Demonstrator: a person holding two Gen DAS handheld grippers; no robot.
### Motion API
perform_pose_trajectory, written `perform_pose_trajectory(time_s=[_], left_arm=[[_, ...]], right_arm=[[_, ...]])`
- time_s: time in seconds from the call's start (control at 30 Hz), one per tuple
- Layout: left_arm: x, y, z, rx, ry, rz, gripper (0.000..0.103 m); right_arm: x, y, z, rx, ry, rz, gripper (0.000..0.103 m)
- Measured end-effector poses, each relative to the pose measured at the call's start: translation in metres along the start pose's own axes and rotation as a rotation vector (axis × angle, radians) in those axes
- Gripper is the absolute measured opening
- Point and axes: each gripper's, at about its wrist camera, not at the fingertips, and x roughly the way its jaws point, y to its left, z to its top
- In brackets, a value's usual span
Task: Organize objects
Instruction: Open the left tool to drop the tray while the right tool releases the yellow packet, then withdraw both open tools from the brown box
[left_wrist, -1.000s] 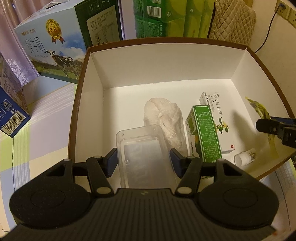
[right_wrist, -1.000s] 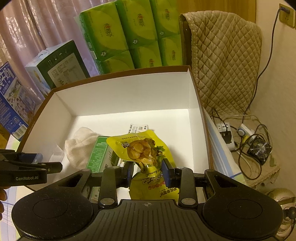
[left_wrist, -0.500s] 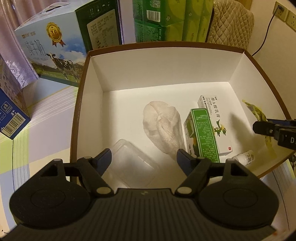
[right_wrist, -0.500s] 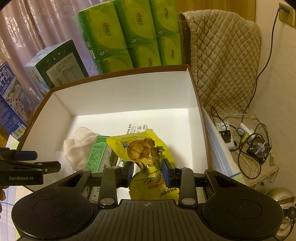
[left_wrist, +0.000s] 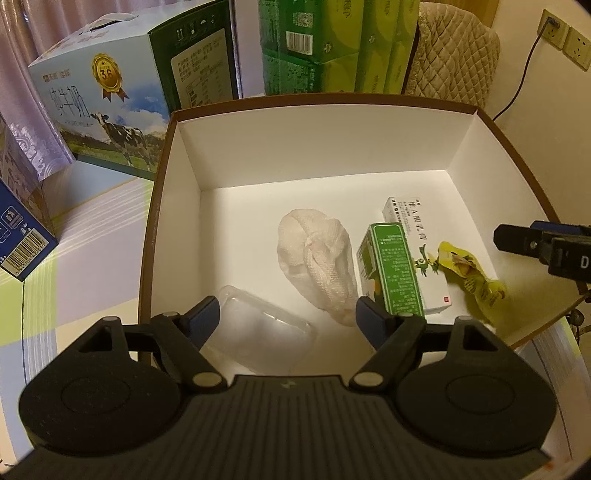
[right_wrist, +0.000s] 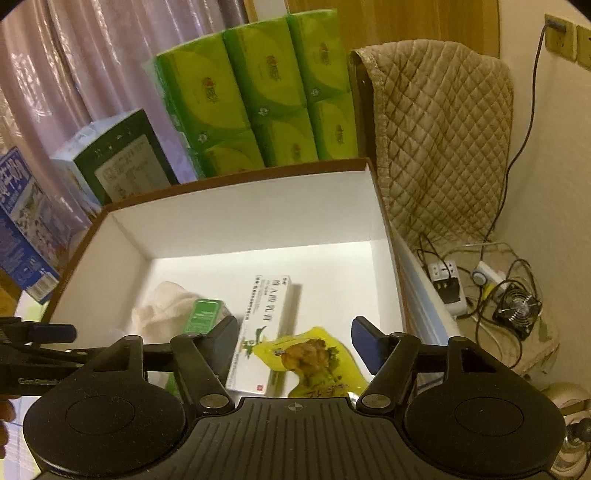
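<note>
white-lined box (left_wrist: 314, 147), perhaps on bedding (left_wrist: 92, 236)

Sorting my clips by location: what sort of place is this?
Likely a home room, perhaps a bedroom: curtains, stacked tissue packs, a milk carton case, and a power strip on the floor.

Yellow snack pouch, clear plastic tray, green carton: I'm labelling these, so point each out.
yellow snack pouch (right_wrist: 314, 358), right wrist view, printed front.
clear plastic tray (left_wrist: 258, 332), left wrist view, base.
green carton (left_wrist: 397, 269), left wrist view, top face.

Matt white cardboard box (left_wrist: 314, 147); clear glossy plastic tray (left_wrist: 258, 332); rough cloth bundle (left_wrist: 317, 266); glossy yellow pouch (right_wrist: 317, 362).
</note>
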Motion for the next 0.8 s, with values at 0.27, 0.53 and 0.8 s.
perform_pose_trajectory(time_s=[0.27,0.53,0.8], left_arm=[[-0.009,0.000,-0.002,-0.001,-0.019,-0.008,0.083],[-0.025,0.000,-0.004,-0.013,-0.040,-0.015,0.083],[-0.050,-0.001,-0.012,-0.035,-0.076,-0.019,0.083]], right_arm=[[-0.009,0.005,-0.008,-0.035,0.035,0.028,0.067],[-0.025,0.011,-0.014,-0.048,0.027,0.040,0.068],[-0.043,0.016,-0.019,-0.055,0.013,0.053,0.068]])
